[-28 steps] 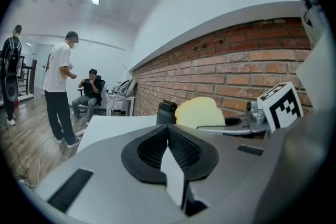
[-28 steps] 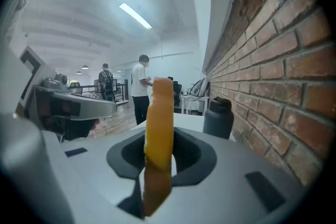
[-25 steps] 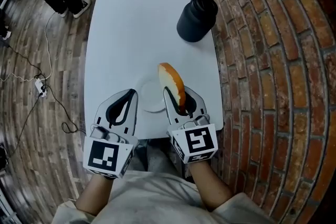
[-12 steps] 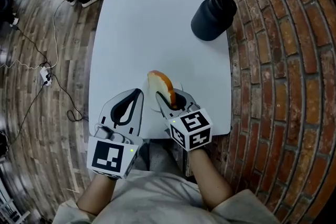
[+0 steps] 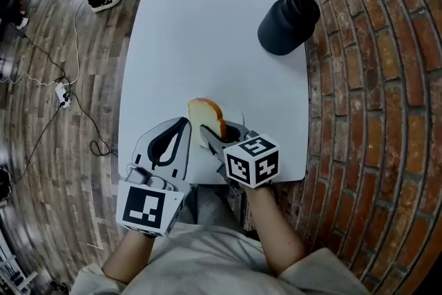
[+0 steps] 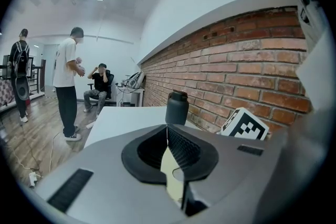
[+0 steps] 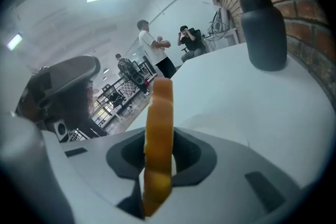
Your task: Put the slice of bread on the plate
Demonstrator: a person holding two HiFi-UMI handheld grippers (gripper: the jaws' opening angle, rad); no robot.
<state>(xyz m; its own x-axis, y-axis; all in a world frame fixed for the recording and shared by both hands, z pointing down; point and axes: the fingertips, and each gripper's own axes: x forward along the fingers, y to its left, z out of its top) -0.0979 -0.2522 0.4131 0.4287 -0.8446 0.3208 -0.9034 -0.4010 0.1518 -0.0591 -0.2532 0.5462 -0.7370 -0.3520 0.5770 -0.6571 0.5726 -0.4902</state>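
Bread [image 5: 206,114], clamped edgewise in the right gripper [image 5: 211,136], hangs at the plate [image 5: 235,119] on a white table [image 5: 207,31] beside a brick wall [image 5: 373,114], with a capped bottle [image 5: 288,18] beyond and the left gripper [image 5: 181,126] closed on nothing.

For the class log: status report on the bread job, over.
Left gripper shut, empty. Right gripper shut on bread, held on edge at the plate, not released. Bottle far off, path clear.

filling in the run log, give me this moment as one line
right hand-held gripper: shut on slice of bread | position: on edge over plate, not released | left hand-held gripper: shut, empty
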